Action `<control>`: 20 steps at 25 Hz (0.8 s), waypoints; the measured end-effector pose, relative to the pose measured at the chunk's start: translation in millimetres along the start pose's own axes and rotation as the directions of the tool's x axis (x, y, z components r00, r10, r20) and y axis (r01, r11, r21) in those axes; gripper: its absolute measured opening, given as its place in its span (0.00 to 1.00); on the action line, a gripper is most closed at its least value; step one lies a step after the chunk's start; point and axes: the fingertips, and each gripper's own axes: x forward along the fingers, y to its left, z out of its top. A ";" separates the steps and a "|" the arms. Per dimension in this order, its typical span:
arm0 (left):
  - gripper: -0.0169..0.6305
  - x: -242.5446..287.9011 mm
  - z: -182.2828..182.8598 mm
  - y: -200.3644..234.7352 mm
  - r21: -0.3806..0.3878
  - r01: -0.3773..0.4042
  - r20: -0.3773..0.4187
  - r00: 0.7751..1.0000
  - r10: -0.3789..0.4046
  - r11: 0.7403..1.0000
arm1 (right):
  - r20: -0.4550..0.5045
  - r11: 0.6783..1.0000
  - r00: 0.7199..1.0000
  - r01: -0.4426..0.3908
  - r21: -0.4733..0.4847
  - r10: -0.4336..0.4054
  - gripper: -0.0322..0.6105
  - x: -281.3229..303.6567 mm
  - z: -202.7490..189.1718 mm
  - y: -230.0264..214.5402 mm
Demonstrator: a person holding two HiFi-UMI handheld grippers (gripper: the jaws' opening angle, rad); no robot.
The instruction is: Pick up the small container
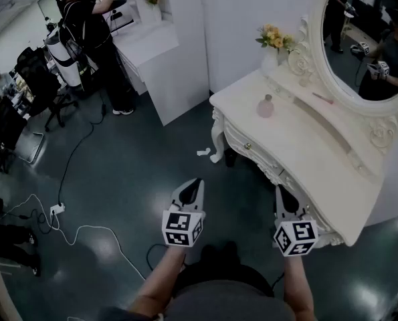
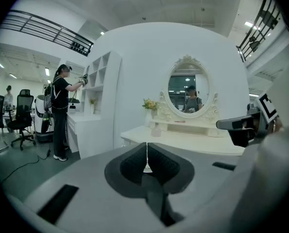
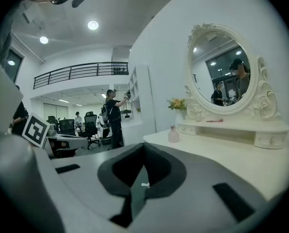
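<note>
Head view: looking steeply down on a dark glossy floor [image 1: 138, 159], with a white carved dressing-table bench [image 1: 332, 172] at the right. Upright on the far part of the bench top, a small translucent pink bottle-shaped container [image 1: 265, 106], standing alone, near a white vase of yellow flowers [image 1: 273, 42] and below an oval white-framed mirror [image 1: 369, 39]. Low in the frame, the left claw [image 1: 195, 183] over the floor and the right claw [image 1: 281, 192] at the bench's near front edge, side by side, each pressed together, well apart from the container. Farther back at upper left, a person in black [image 1: 91, 29] reaching up at a tall white shelf unit [image 1: 165, 65], and a white cable [image 1: 85, 229] snaking across the floor. Left gripper view: left claw [image 2: 147, 155] closed, pads meeting along a thin line, nothing pinched; beyond it the bench [image 2: 193, 141], with the container [image 2: 156, 129] toward its left end beside the vase [image 2: 150, 111], under the mirror [image 2: 188, 91]; right claw [image 2: 234, 125] at the right edge. Right gripper view: right claw [image 3: 144, 169] likewise shut tight and empty; container [image 3: 173, 135] upright on the bench [image 3: 231, 154] ahead, untouched, just beside the vase [image 3: 179, 107] and the mirror [image 3: 222, 72].
</note>
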 end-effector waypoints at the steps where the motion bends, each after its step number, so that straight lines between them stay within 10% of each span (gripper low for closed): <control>1: 0.04 0.9 -0.3 -2.2 0.000 -0.002 -0.001 1.000 0.002 1.000 | 0.000 1.000 1.000 -0.009 0.001 0.009 0.05 0.1 0.3 -0.3; 20: 0.04 21.3 6.0 -23.6 0.008 -0.044 0.006 0.999 0.044 0.999 | -0.002 0.997 0.997 -0.075 0.027 0.075 0.20 18.8 3.9 -26.3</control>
